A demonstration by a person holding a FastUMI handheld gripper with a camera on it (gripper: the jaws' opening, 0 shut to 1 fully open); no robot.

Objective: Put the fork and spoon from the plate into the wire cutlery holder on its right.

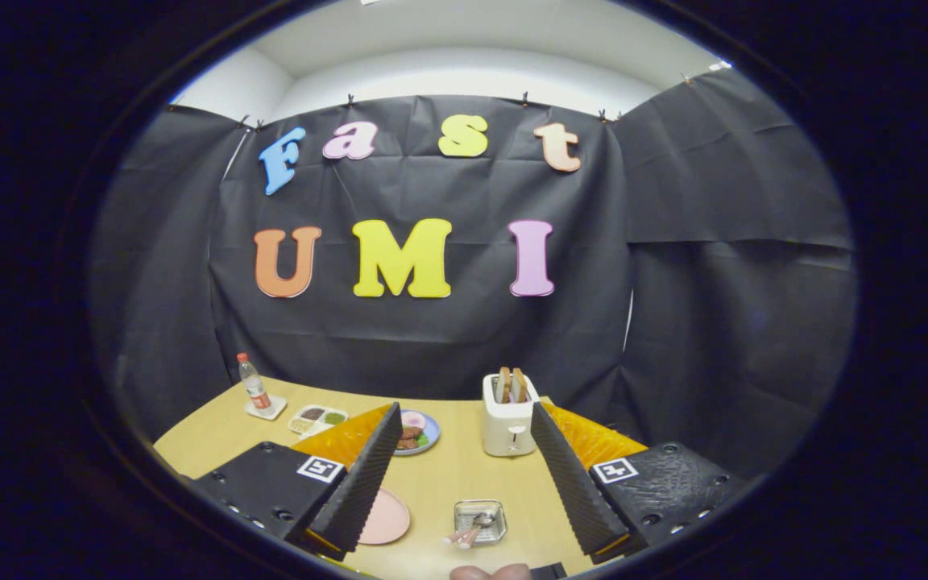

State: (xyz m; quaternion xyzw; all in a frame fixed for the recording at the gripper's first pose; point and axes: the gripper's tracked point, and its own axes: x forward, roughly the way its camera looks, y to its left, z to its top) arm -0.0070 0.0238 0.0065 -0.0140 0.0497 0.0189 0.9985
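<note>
Claw (464, 491) open, empty; pink-handled fork and spoon (466, 534) lie in wire cutlery holder (480, 519); pink plate (386, 516) bare.

Black cloth wall (448, 338) behind a light wooden table (448, 475), white ceiling (472, 40) above.

The table (448, 483) is viewed from above its near edge, looking forward and slightly down along the spread fingers (367, 475) toward the booth wall at 12 o'clock; the toaster (510, 419) is seen near.
</note>
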